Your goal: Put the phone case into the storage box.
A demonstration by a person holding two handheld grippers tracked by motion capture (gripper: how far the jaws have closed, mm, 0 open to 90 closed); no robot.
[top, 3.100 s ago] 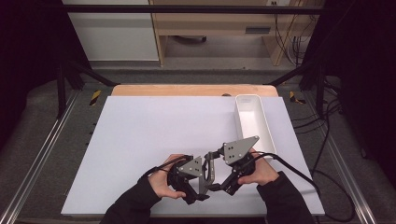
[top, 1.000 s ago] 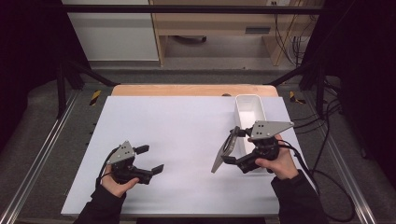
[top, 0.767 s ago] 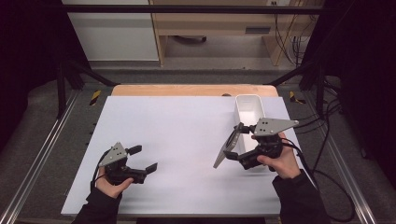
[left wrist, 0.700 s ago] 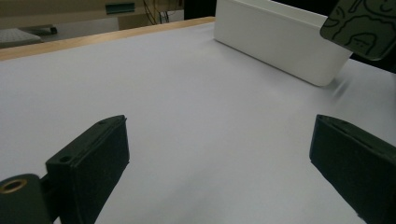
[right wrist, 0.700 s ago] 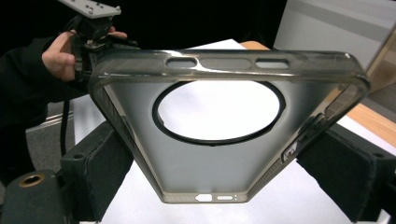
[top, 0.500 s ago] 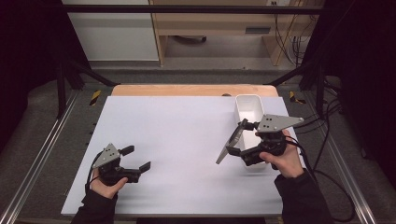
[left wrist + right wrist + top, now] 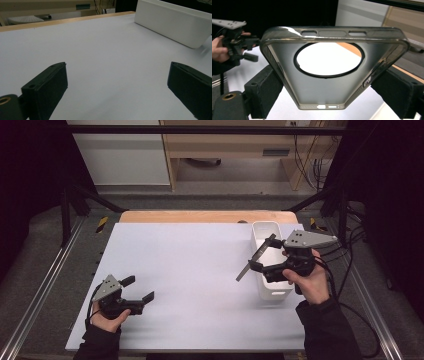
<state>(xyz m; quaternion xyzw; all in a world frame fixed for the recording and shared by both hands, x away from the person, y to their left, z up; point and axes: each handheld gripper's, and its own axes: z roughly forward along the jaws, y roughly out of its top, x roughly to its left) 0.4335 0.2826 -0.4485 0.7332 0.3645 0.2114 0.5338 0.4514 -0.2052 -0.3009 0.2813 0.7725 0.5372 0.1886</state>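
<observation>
While the left tongs [image 7: 136, 290] drew back empty, jaws apart, to the desk's [image 7: 190, 265] near left corner, the right tongs [image 7: 256, 259] stayed clamped on the clear phone case [image 7: 255, 257], carried beside the white bin [image 7: 270, 265], likely its destination.

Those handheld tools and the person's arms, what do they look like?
Both the left tool and the right tool are black, with two blocky flat-faced jaws, a grey three-cornered plate on top and a black cable trailing off. The person wears dark long sleeves.
</observation>
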